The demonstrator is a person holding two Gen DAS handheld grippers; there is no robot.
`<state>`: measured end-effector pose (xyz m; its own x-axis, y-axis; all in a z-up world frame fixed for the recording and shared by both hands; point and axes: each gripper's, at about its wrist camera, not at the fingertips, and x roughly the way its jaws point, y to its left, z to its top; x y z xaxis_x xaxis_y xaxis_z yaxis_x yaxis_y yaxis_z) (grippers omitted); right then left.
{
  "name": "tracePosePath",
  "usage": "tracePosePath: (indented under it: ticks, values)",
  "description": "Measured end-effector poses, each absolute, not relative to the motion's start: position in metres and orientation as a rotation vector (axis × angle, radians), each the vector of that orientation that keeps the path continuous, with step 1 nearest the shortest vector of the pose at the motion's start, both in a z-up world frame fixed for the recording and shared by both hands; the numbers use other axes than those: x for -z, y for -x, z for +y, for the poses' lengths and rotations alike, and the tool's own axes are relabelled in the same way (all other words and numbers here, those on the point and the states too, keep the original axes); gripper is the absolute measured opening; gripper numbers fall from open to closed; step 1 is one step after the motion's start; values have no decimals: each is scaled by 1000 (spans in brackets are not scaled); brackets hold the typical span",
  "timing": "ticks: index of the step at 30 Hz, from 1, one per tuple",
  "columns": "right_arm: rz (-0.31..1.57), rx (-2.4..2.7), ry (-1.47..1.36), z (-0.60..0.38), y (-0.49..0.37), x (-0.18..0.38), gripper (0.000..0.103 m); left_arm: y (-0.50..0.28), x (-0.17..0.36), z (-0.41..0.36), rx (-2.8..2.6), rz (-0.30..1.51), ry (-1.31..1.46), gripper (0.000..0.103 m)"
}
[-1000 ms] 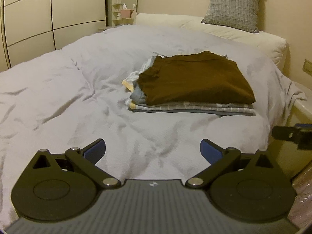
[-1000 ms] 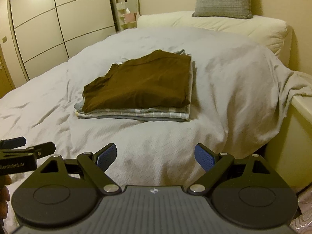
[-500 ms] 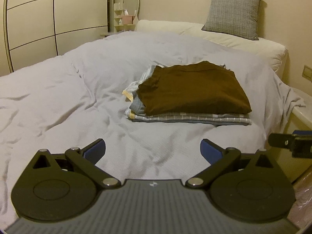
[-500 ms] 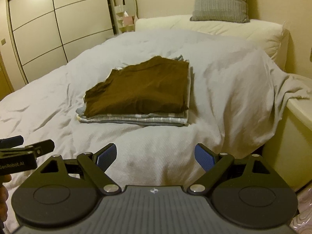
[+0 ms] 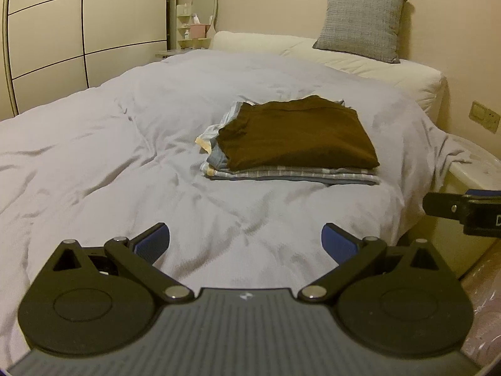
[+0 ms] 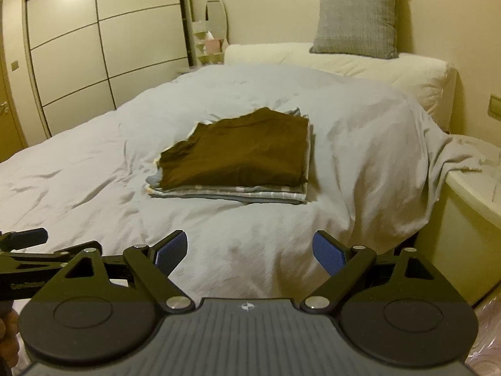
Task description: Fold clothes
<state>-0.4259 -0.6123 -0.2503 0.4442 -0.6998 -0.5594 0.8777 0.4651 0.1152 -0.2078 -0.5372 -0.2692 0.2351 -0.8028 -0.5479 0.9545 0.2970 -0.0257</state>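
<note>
- A wrinkled pale grey duvet (image 5: 94, 163) covers the bed. Its left half holds no clothing in either view.
- The left gripper (image 5: 245, 239) hovers over the duvet's near edge, blue pads spread wide, holding nothing.
- A stack of folded clothes (image 5: 291, 144) lies ahead of both grippers, toward the duvet's right side and well short of the pillows. A brown garment (image 6: 238, 152) lies flat on top, over striped and grey-blue layers.
- The stack's long axis runs left to right across the bed, folded edges facing the grippers.
- The right gripper (image 6: 250, 252) is also spread wide and empty, level with the left. Neither is clearly nearer the stack.
- Hidden: the number of garments in the stack, and the floor below the bed's near edge. No unfolded clothing shows.
</note>
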Motion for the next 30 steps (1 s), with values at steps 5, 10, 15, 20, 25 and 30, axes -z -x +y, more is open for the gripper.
tracePosePath:
  ticks: [5, 10, 15, 20, 25, 30]
  values:
    - [472, 1015, -415, -599, 432, 242, 89, 213, 266, -526, 1240, 511, -324, 102]
    - [476, 1014, -420, -587, 437, 237, 89, 220, 259, -518, 1252, 494, -319, 102]
    - [480, 1006, -417, -578, 437, 233, 89, 223, 254, -510, 1260, 498, -315, 102]
    - [478, 1002, -411, -571, 437, 230, 89, 220, 254, -506, 1264, 515, -296, 102]
    - [483, 1000, -417, -571, 436, 230, 89, 219, 253, -506, 1261, 514, -293, 102]
    - [482, 1002, -418, -573, 435, 230, 89, 220, 252, -507, 1257, 507, -299, 102]
